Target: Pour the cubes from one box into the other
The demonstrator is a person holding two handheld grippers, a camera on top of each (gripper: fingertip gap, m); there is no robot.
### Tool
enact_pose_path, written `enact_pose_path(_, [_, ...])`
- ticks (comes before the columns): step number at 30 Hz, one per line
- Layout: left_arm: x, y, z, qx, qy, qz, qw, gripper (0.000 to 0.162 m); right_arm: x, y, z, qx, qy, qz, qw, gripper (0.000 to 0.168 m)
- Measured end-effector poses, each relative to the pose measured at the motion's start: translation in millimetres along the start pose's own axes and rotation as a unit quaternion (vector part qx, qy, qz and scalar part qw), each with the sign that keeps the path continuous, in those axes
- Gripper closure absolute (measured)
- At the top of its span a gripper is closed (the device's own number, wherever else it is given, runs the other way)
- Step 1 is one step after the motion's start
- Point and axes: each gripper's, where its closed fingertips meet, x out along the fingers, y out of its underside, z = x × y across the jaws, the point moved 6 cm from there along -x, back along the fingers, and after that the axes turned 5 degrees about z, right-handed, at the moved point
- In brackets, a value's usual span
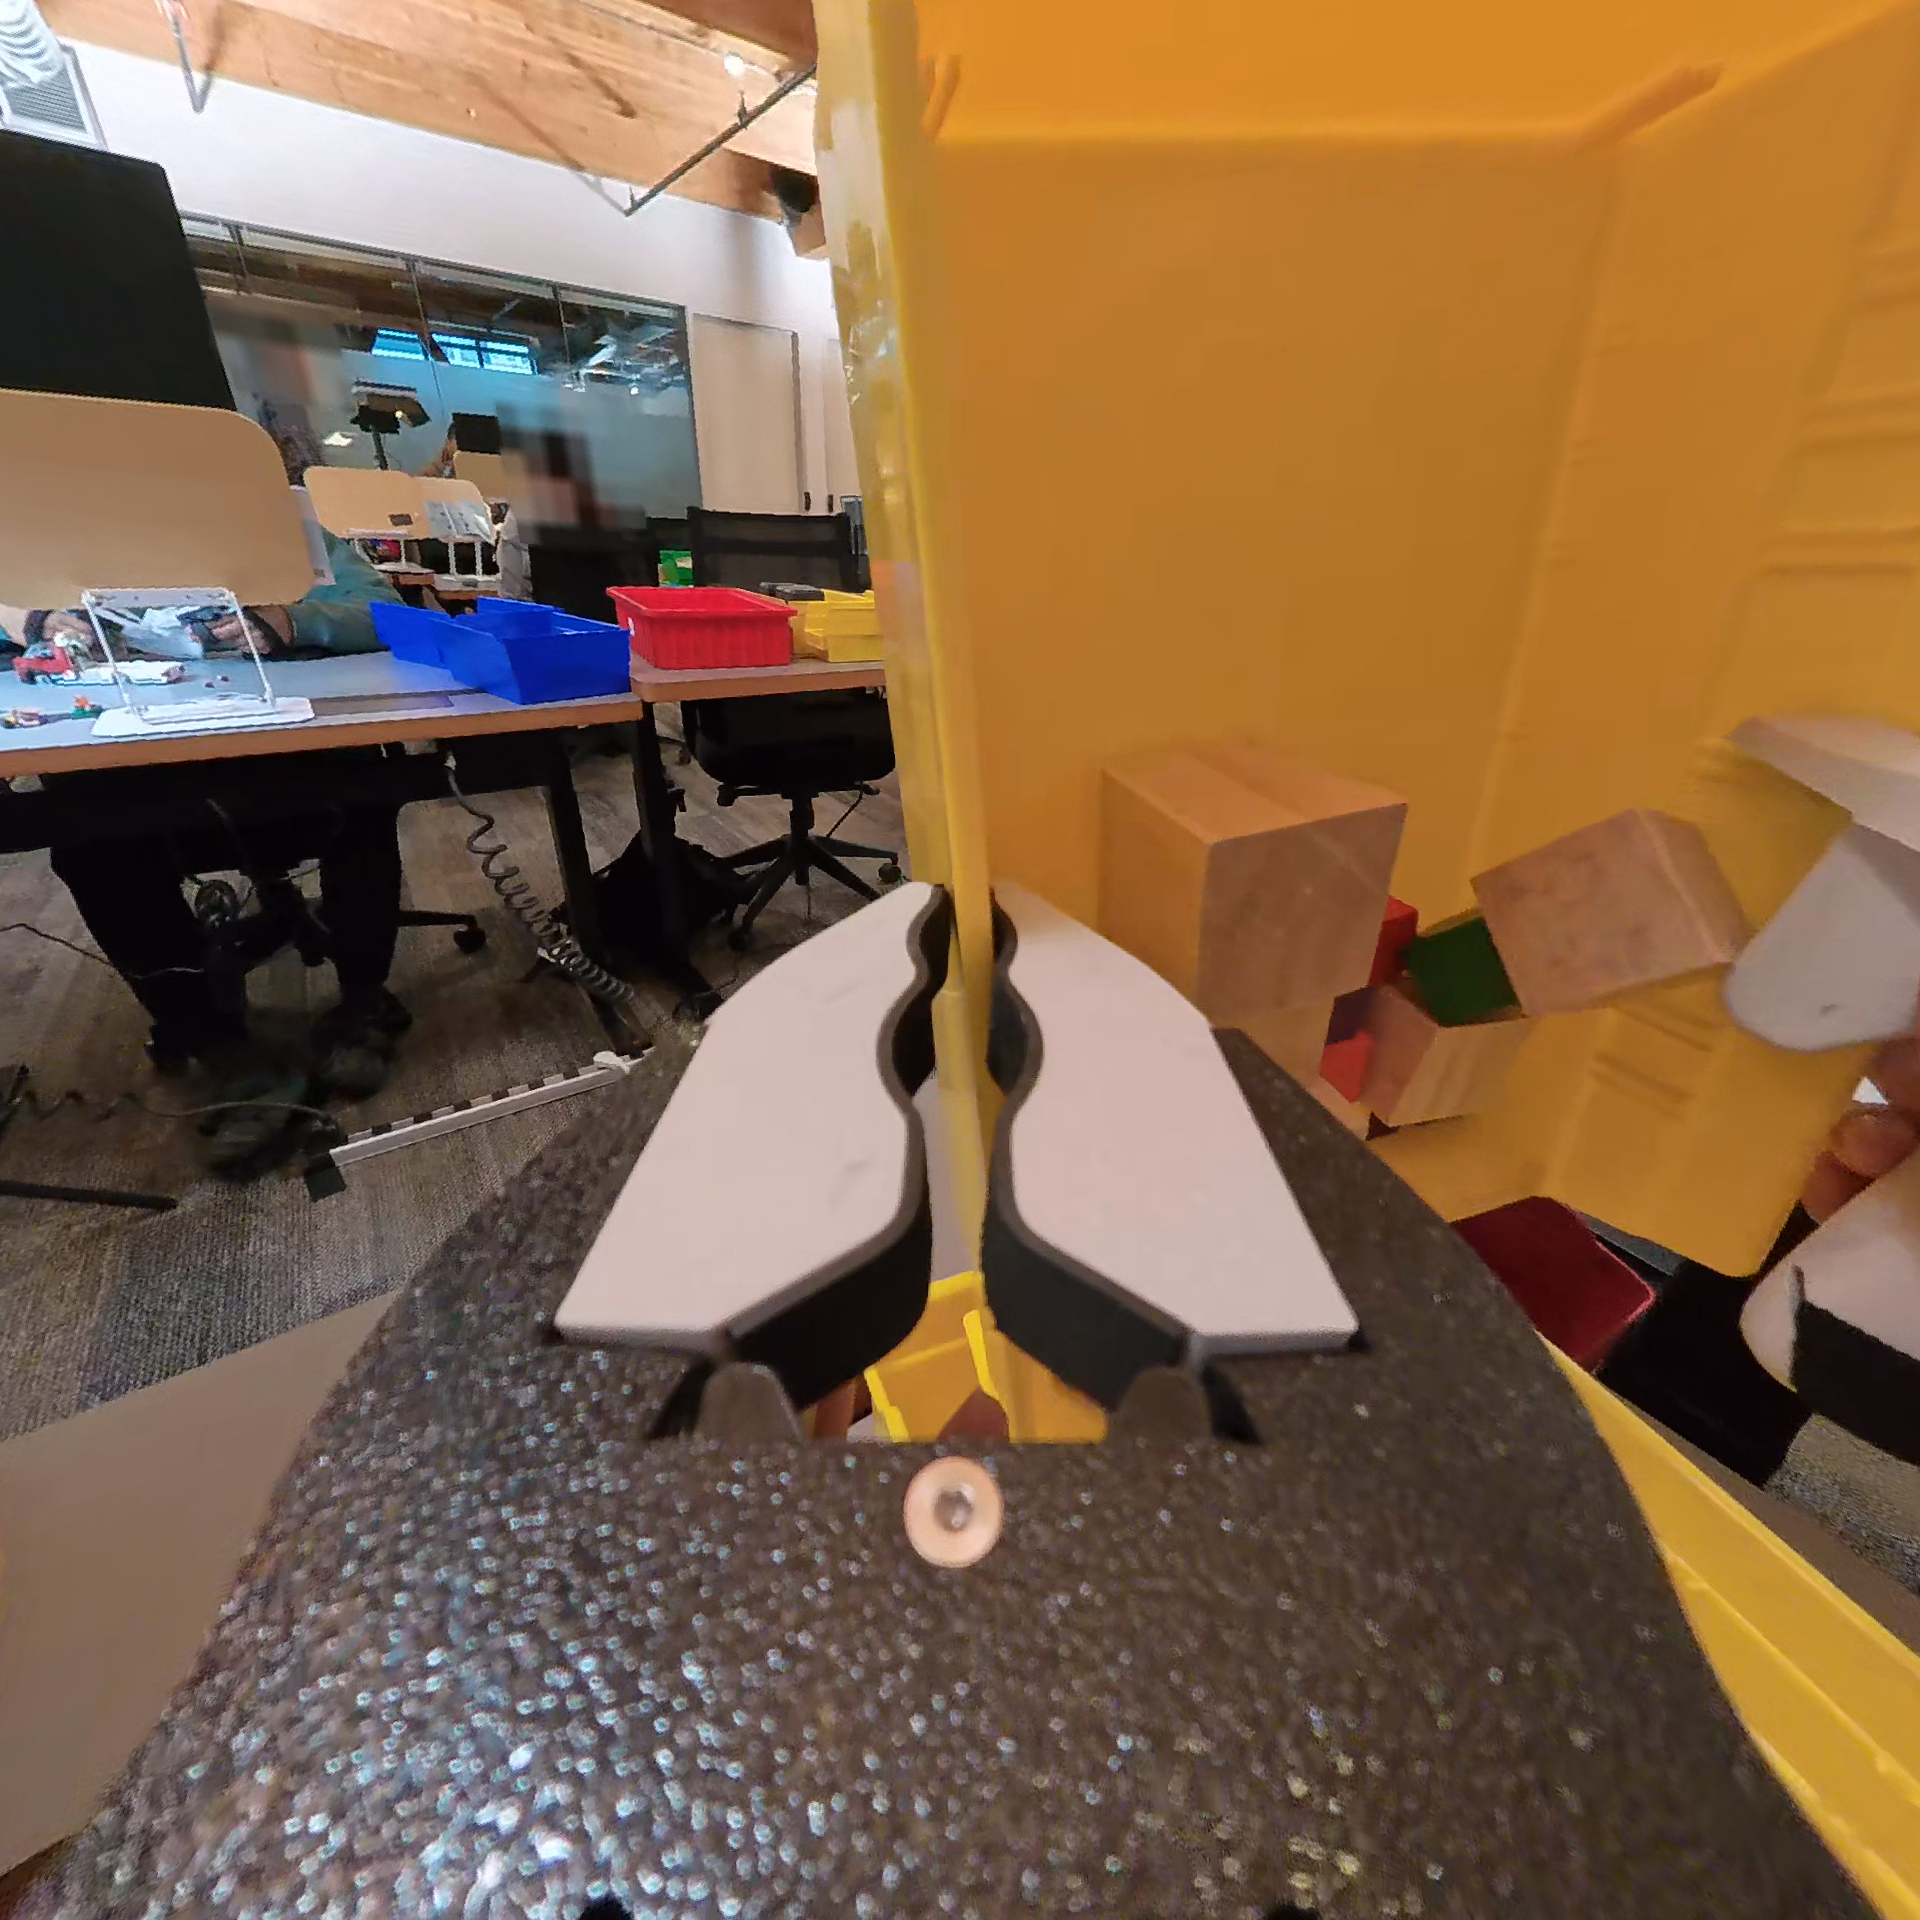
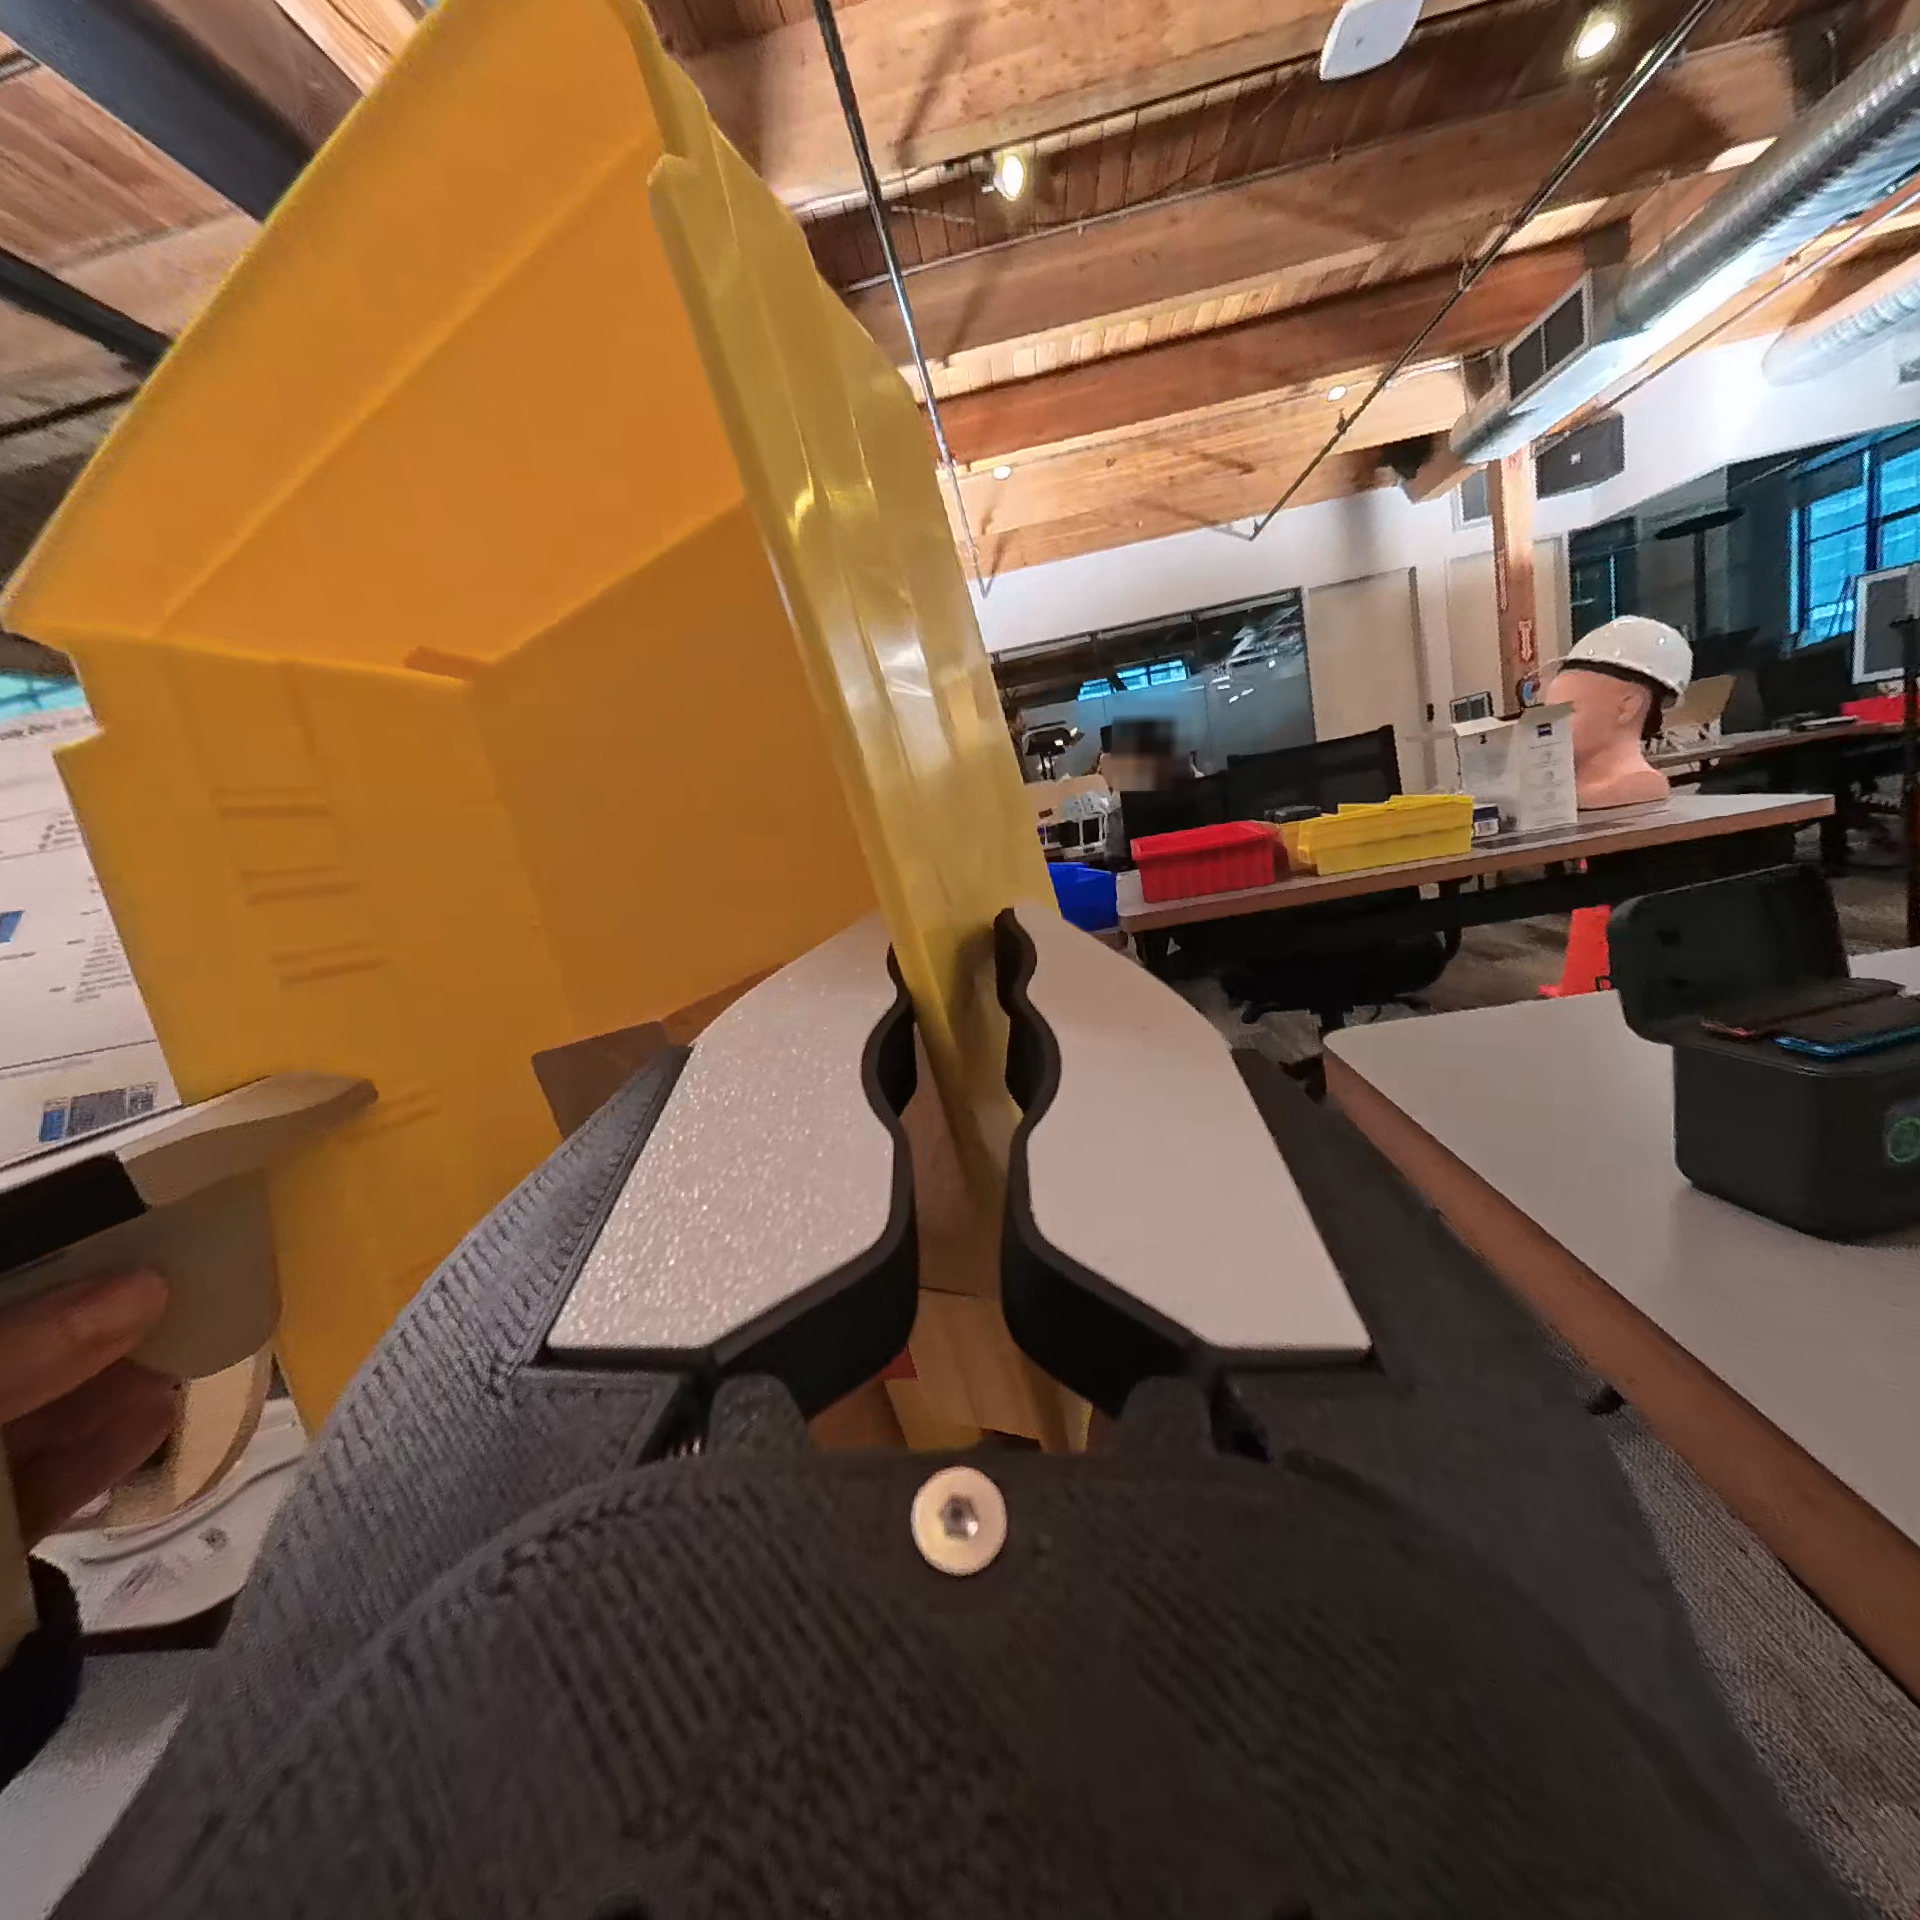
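Note:
A yellow plastic box [image 1: 1299, 468] is held up in the air and tipped steeply. My left gripper [image 1: 966, 935] is shut on its left side wall. My right gripper [image 2: 951, 951] is shut on its right side wall [image 2: 831, 520]. Inside the box, wooden cubes [image 1: 1247, 883] and small red and green cubes [image 1: 1455, 971] are sliding toward the low end; one wooden cube [image 1: 1605, 904] is tumbling. Below the left gripper, part of a second yellow box [image 1: 1766, 1621] shows, with a dark red cube [image 1: 1558, 1278] beside it. The right gripper also shows in the left wrist view [image 1: 1829, 966].
A grey table [image 2: 1558, 1195] at the right carries a black case [image 2: 1787, 1122]. Farther tables hold blue [image 1: 520, 644], red [image 1: 701, 623] and yellow bins [image 2: 1382, 831], and a mannequin head with a white helmet [image 2: 1621, 707]. People sit at the far desks. Office chairs stand behind.

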Motion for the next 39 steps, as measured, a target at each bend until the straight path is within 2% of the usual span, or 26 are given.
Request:
enact_pose_path(4, [-1, -1, -1, -0.006, -0.005, -0.003, 1.000, 0.158, 2, -4, 2, -0.019, 0.013, 0.022, 0.999, 0.158])
enact_pose_path(9, [-3, -6, 2, -0.025, -0.006, -0.011, 1.000, 0.158, 2, -9, 7, -0.038, -0.010, 0.055, 0.998, 0.155])
enact_pose_path(17, [-3, -9, 7, -0.036, -0.007, 0.000, 0.999, 0.158, 5, -10, 9, -0.083, -0.010, 0.147, 0.986, 0.155])
enact_pose_path(22, [-6, -19, 6, -0.025, -0.007, -0.015, 1.000, 0.158, 6, -18, 10, -0.056, -0.017, 0.135, 0.989, 0.155])
enact_pose_path(25, [-7, -21, 7, -0.018, -0.009, -0.015, 1.000, 0.158, 3, -15, 11, -0.060, -0.013, 0.161, 0.985, 0.155])
enact_pose_path(27, [-8, -22, 7, -0.019, -0.009, -0.015, 1.000, 0.158, 2, -14, 11, -0.049, -0.012, 0.152, 0.987, 0.155])
enact_pose_path(33, [-12, -20, 0, -0.001, 0.003, -0.033, 0.999, 0.158, -8, -21, 12, -0.054, -0.007, 0.049, 0.997, 0.155])
enact_pose_path(39, [-15, -19, -3, 0.008, 0.012, -0.045, 0.999, 0.158, -13, -21, 10, -0.021, -0.027, 0.013, 0.999, 0.154])
